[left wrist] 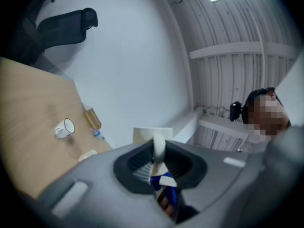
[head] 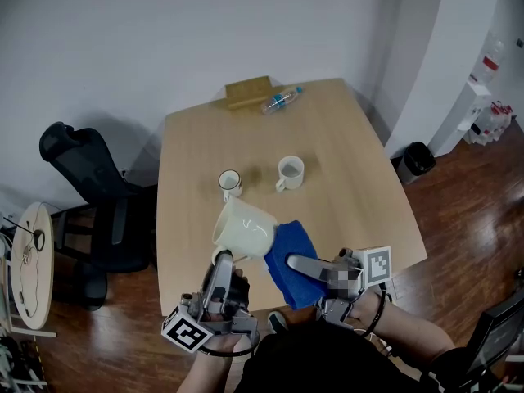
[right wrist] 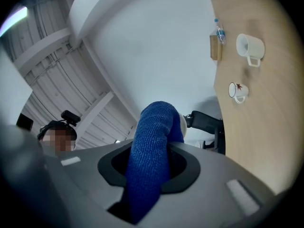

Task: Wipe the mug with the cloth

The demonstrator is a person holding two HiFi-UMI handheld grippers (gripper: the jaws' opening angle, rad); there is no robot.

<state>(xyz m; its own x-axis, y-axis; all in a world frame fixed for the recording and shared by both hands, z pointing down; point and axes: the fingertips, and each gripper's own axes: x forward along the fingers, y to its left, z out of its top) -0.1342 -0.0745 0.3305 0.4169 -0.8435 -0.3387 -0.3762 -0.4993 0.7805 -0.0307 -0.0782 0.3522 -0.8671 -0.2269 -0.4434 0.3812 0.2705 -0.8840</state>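
In the head view a cream mug [head: 246, 228] hangs tilted over the table's near edge. My left gripper [head: 223, 262] is shut on its handle from below. A blue cloth [head: 292, 256] lies against the mug's right side, with my right gripper [head: 295, 264] shut on it. The left gripper view shows the pale handle [left wrist: 159, 148] pinched between the jaws, the mug body [left wrist: 151, 134] behind it and a bit of blue below. In the right gripper view the blue cloth [right wrist: 152, 151] fills the gap between the jaws and hides most of the mug.
On the wooden table [head: 352, 146] stand a small dark-rimmed mug [head: 230, 182] and a white mug [head: 290, 173]. At the far edge lie a wooden block [head: 248, 92] and a plastic bottle [head: 281, 100]. A black office chair [head: 90, 195] stands left, a dark bin [head: 416, 160] right.
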